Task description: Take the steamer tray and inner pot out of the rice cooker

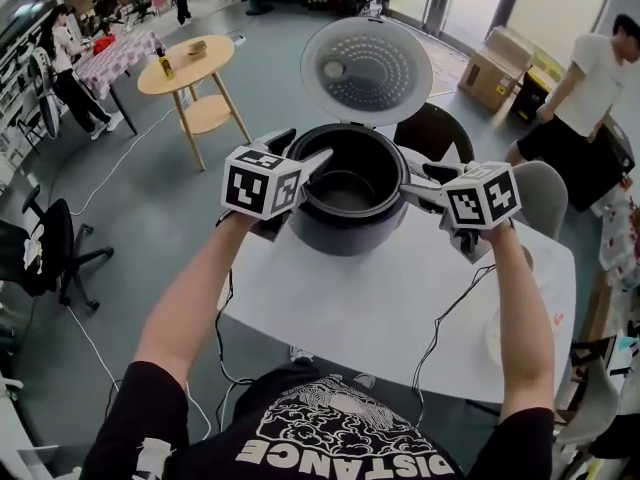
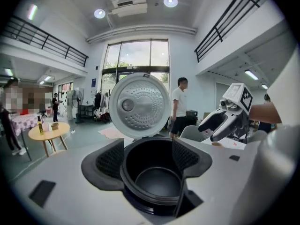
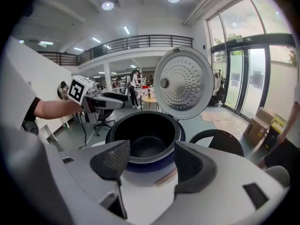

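The dark rice cooker [image 1: 345, 223] stands at the far edge of the white table [image 1: 380, 308] with its lid [image 1: 366, 68] tipped up and back. Inside sits the black inner pot [image 1: 347, 190], empty; I see no steamer tray on it. My left gripper [image 1: 308, 146] is at the cooker's left rim, open, and in the left gripper view [image 2: 147, 146] the pot's mouth fills the gap between its pads. At the right rim my right gripper [image 1: 415, 180] is open too, and its own view [image 3: 151, 149] looks down into the pot [image 3: 146, 142]. Neither presses on anything.
A pale round thing [image 1: 497, 340] lies on the table's right side, half hidden by my forearm. Cables hang off the near edge. Behind the cooker are a dark chair [image 1: 432, 128] and a grey one [image 1: 545, 196]; a round wooden table [image 1: 188, 63], an office chair [image 1: 50, 243], boxes [image 1: 495, 68] and several people stand around.
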`<control>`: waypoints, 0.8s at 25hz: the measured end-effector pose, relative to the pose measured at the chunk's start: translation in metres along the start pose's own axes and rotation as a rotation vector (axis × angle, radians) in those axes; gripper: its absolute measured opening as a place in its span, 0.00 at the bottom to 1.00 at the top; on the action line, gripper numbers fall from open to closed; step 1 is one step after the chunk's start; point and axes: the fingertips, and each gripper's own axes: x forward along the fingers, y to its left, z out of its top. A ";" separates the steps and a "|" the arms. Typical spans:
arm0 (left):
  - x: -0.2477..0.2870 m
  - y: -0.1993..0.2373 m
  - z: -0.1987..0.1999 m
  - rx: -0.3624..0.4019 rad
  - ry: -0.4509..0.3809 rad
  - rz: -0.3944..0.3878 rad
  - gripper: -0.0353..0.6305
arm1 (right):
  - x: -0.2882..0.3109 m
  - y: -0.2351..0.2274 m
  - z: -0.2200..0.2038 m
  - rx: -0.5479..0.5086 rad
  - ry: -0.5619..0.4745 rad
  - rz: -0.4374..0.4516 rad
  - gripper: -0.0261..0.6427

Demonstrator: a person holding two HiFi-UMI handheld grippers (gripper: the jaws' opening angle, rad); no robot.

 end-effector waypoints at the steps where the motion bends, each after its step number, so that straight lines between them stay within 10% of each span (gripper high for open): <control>1: -0.004 0.011 -0.004 -0.036 0.011 -0.018 0.52 | 0.007 0.005 0.004 0.033 -0.008 0.011 0.50; 12: 0.005 0.071 -0.013 -0.513 0.126 -0.274 0.53 | 0.043 -0.005 0.013 0.378 -0.048 0.041 0.49; 20: 0.027 0.080 -0.039 -0.645 0.270 -0.394 0.53 | 0.058 -0.020 0.002 0.592 -0.061 0.077 0.46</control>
